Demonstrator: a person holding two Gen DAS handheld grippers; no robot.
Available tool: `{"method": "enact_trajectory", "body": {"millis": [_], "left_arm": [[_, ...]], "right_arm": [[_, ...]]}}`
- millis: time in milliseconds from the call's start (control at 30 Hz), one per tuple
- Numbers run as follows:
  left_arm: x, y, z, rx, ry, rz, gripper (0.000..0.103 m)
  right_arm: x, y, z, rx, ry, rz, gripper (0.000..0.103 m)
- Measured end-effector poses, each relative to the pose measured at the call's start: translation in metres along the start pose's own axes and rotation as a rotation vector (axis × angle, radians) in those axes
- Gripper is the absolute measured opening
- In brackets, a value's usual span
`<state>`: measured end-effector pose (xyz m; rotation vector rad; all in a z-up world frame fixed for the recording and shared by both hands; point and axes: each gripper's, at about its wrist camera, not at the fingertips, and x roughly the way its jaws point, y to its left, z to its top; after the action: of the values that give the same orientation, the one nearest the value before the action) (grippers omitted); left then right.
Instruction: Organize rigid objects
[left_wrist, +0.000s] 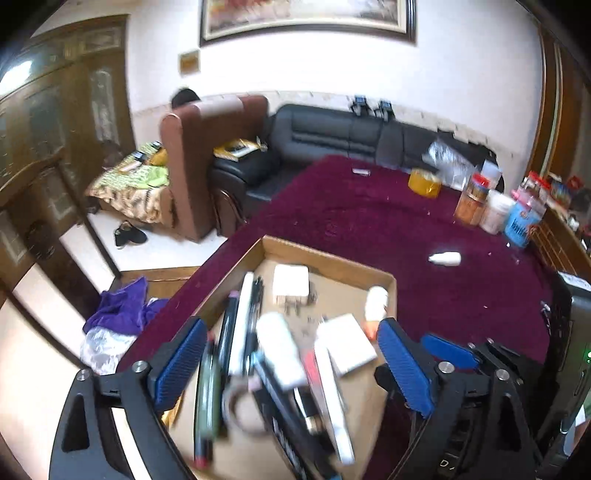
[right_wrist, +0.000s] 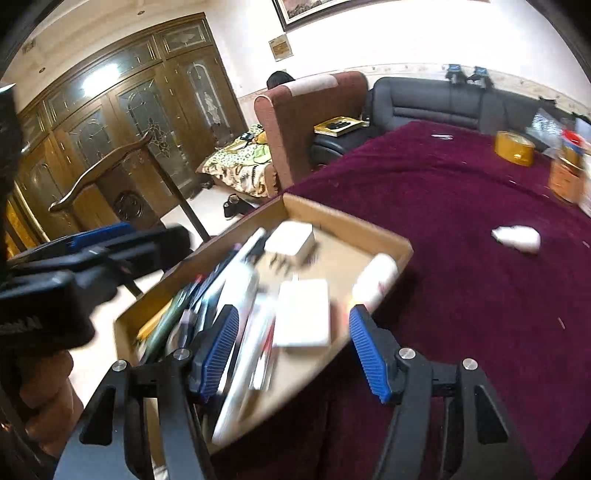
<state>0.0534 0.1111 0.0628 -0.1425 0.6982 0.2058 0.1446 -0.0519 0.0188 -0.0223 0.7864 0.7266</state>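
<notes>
Left hand-held gripper (left_wrist: 291, 365): jaws apart, empty, over the cardboard tray (left_wrist: 334, 264) already holding most items. Right hand-held gripper (right_wrist: 291, 350): jaws apart, empty. Beyond it, right, a white bottle (right_wrist: 517, 238) remains loose on the tabletop (right_wrist: 461, 206)

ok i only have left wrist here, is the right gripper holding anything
Observer: No. The right gripper is open, with nothing between its fingers.
Operator: and where is it relative to the box
Observer: It hovers over the near end of the cardboard box, with the flat white block showing between its fingers.
</notes>
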Motion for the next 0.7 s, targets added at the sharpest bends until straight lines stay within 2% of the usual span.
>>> {"method": "enact_trajectory", "body": {"millis": [100, 267, 400, 700], "left_arm": [[-0.013, -0.001, -0.022, -0.007, 0.035, -0.029, 0.098], [-0.015, 0.002, -0.042, -0.014, 0.081, 0.041, 0.098], [-0.012, 0.007, -0.052, -0.018, 0.105, 0.054, 0.098], [-0.004, 0.018, -0.059, -0.019, 0.149, 0.07, 0.098]], "right_arm": [[-0.017, 0.009, -0.03, 0.018, 0.035, 0.019, 0.063], [-0.021, 0.02, -0.056, 0.057, 0.103, -0.015, 0.063], [-0.024, 0.021, -0.059, 0.064, 0.105, -0.038, 0.063], [-0.019, 0.025, -0.055, 0.06, 0.112, -0.031, 0.063]]}}
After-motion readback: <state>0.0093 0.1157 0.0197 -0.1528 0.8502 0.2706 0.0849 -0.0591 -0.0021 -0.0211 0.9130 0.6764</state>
